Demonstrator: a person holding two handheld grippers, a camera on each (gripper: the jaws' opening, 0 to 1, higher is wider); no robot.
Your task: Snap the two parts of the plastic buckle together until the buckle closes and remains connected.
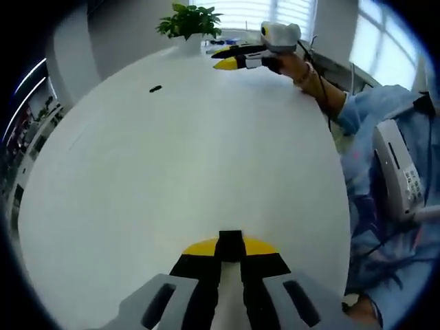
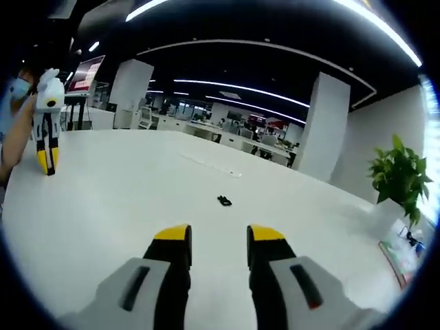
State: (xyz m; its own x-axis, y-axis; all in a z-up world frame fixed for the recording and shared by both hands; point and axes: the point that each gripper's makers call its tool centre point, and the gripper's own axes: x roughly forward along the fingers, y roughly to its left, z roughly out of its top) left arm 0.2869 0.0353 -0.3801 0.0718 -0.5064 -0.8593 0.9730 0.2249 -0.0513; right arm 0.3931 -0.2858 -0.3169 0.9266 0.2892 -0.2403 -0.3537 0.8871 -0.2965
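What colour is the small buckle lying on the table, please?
Black; the buckle shows best in the right gripper view.

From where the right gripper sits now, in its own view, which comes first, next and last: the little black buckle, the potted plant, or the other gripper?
From the right gripper, in the right gripper view:
1. The black buckle, straight ahead on the white table, clearly nearest.
2. The left gripper, far left, tips pointing down at the table, and the potted plant, far right by the table's edge: both well beyond the buckle, too close to rank.

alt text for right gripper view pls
The right gripper hovers open, jaws apart, over a white table, aimed at a small black buckle lying ahead. The left gripper points down at far left, and a potted plant stands at right.
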